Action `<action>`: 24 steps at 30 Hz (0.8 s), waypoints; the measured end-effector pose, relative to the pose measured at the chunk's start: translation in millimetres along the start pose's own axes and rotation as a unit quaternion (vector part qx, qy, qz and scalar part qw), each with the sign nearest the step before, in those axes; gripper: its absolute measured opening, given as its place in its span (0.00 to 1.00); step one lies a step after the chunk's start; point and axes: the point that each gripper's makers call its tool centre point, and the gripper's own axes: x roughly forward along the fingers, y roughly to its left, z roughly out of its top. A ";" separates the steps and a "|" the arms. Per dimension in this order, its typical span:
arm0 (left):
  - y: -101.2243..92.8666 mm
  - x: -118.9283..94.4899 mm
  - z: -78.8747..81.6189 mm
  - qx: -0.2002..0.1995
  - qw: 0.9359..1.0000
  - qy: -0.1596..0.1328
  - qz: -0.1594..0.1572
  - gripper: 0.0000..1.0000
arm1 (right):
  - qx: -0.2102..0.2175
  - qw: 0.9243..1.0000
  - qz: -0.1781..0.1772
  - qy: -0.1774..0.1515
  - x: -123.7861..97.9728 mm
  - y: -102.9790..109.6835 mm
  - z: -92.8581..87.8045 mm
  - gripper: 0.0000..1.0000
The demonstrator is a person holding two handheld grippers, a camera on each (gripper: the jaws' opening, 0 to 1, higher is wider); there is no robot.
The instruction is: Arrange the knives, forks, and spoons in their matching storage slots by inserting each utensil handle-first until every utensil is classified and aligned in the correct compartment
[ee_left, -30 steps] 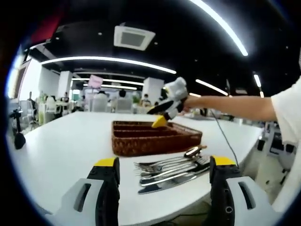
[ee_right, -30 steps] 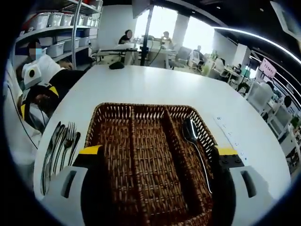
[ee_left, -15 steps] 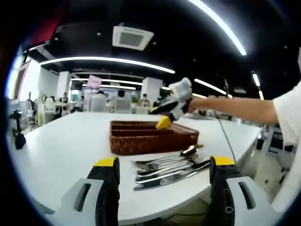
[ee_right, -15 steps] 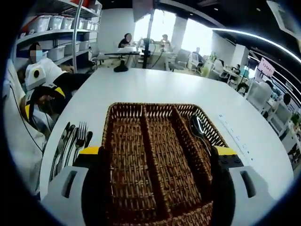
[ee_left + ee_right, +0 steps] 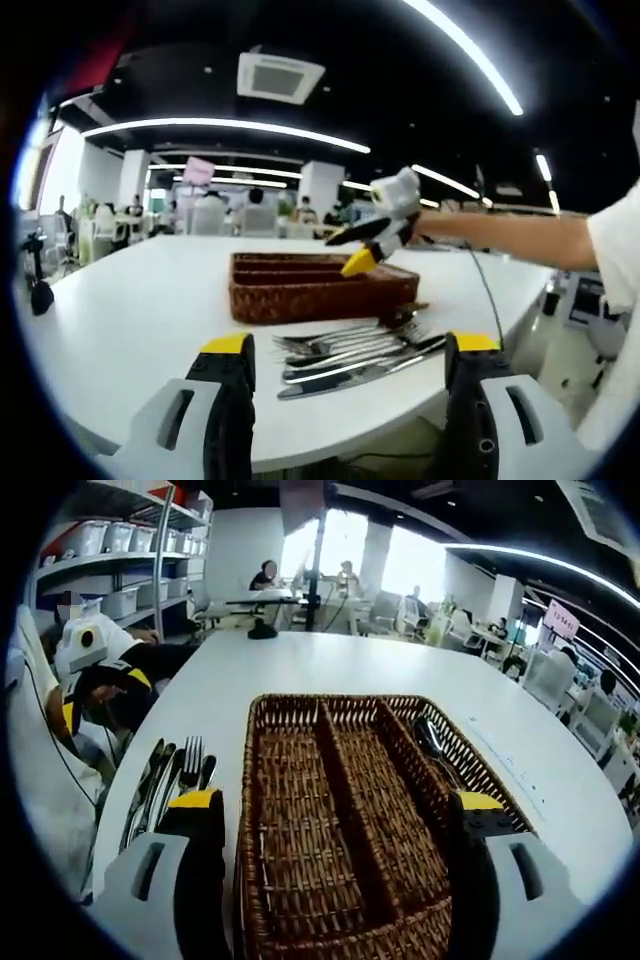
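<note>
A brown wicker tray (image 5: 310, 285) with three long compartments lies on the white table (image 5: 130, 310). A loose pile of knives, forks and spoons (image 5: 350, 352) rests in front of it, near the table edge. My left gripper (image 5: 349, 348) is open, low over the table and short of the pile. My right gripper (image 5: 380, 228) hovers over the tray's right end. From the right gripper view, the right gripper (image 5: 339, 802) stands open above the tray (image 5: 340, 810). One spoon (image 5: 432, 742) lies in the tray's right compartment. The pile (image 5: 170, 780) is left of the tray, with the left gripper (image 5: 105, 680) beyond it.
The person's arm (image 5: 510, 232) reaches in from the right. A small black object (image 5: 263, 632) sits at the table's (image 5: 330, 665) far end, and a black stand (image 5: 40, 295) at its left side. Shelves with bins (image 5: 110, 550) and desks with people lie beyond.
My right gripper has moved along the tray toward the cutlery pile, staying open. The left gripper view has dropped slightly lower; the cutlery and tray have not moved.
</note>
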 end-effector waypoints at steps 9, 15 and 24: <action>-8.8 2.8 -6.3 0.002 1.000 0.006 -0.010 0.77 | 0.019 0.999 -0.012 -0.024 -12.2 13.2 -9.5 0.95; -12.0 2.5 -9.7 0.000 1.000 0.010 -0.013 0.77 | 0.029 0.999 -0.015 -0.037 -18.5 22.8 -13.1 0.94; -20.0 4.7 -14.4 0.003 1.000 0.020 -0.023 0.77 | 0.038 0.997 -0.020 -0.059 -25.8 40.1 -18.8 0.94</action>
